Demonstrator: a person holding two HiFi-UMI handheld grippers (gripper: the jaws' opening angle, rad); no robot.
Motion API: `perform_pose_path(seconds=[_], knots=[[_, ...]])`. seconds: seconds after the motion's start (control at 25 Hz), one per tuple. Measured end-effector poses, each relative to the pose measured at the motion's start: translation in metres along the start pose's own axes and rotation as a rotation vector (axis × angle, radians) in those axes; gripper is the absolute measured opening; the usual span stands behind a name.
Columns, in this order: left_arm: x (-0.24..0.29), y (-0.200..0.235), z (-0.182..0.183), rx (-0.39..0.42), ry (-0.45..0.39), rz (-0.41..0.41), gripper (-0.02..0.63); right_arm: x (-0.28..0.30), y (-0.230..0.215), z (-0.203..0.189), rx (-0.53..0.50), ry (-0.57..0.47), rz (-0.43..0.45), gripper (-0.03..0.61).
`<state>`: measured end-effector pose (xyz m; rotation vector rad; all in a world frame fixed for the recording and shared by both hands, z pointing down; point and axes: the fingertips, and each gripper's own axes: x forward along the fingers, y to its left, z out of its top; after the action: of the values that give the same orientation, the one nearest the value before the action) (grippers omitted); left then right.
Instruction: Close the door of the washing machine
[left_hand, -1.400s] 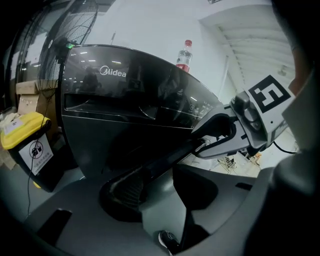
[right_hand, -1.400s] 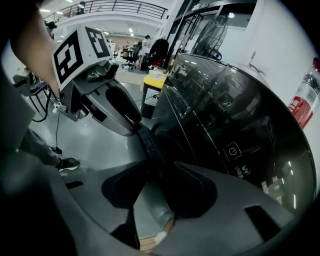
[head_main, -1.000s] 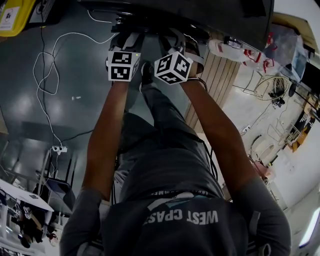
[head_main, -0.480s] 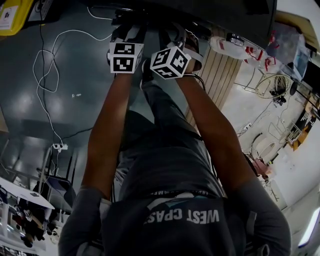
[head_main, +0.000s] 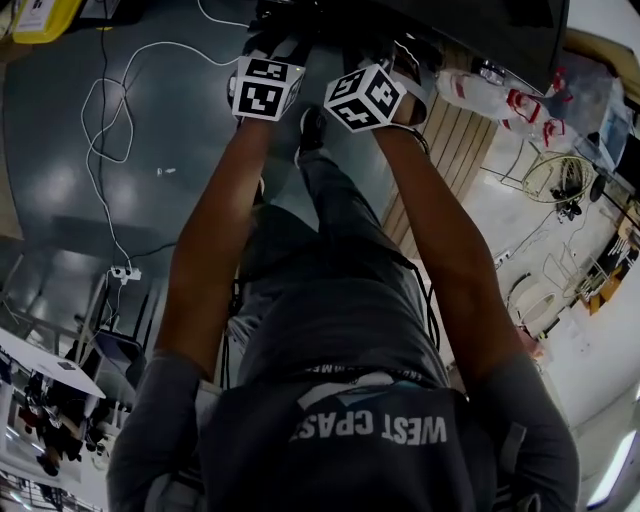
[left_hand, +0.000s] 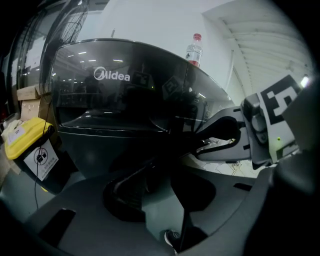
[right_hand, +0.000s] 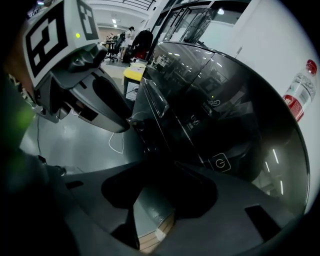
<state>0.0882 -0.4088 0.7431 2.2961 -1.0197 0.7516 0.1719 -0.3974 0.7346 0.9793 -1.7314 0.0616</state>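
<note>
Left gripper has its jaws drawn together into a narrow V with nothing between them, tips at the front edge of the glossy black curved glass door of the washing machine; darkness hides whether they touch it. Right gripper is likewise clenched and empty, close up to the same door near its white power symbol

Washing machine cropped by the head view's top edge, its door indistinct among dark glossy reflections.
</note>
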Motion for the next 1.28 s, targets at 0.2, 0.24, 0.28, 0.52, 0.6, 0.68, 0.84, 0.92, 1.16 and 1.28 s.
perform_pose_path(seconds=[0.2,0.24,0.28,0.52,0.6,0.68,0.84,0.92,1.16,1.28], knots=[[-0.038,0.013,-0.008,0.036,0.020,0.009,0.164,-0.015,0.002,0.012,0.026,-0.017,0.054,0.176],[-0.047,0.016,-0.006,0.043,0.016,0.010,0.164,-0.020,0.001,0.016,0.033,-0.033,0.053,0.174],[-0.055,0.020,-0.003,0.053,0.011,0.010,0.163,-0.027,-0.001,0.021,0.043,-0.051,0.053,0.165],[-0.125,0.047,0.022,0.121,-0.053,0.028,0.143,-0.089,-0.005,0.065,0.121,-0.185,0.058,0.106],[-0.150,0.056,0.030,0.134,-0.081,0.046,0.135,-0.111,-0.005,0.080,0.142,-0.233,0.077,0.088],[-0.173,0.062,0.036,0.146,-0.109,0.061,0.131,-0.134,-0.004,0.094,0.165,-0.281,0.107,0.069],[-0.221,0.070,0.044,0.161,-0.159,0.090,0.121,-0.186,-0.007,0.116,0.222,-0.370,0.143,0.064],[-0.250,0.075,0.049,0.179,-0.186,0.107,0.121,-0.215,-0.011,0.127,0.244,-0.416,0.130,0.064],[-0.335,0.073,0.058,0.243,-0.246,0.141,0.120,-0.302,-0.021,0.141,0.308,-0.529,0.108,0.063],[-0.374,0.068,0.075,0.283,-0.301,0.152,0.120,-0.341,-0.036,0.145,0.329,-0.588,0.071,0.063]])
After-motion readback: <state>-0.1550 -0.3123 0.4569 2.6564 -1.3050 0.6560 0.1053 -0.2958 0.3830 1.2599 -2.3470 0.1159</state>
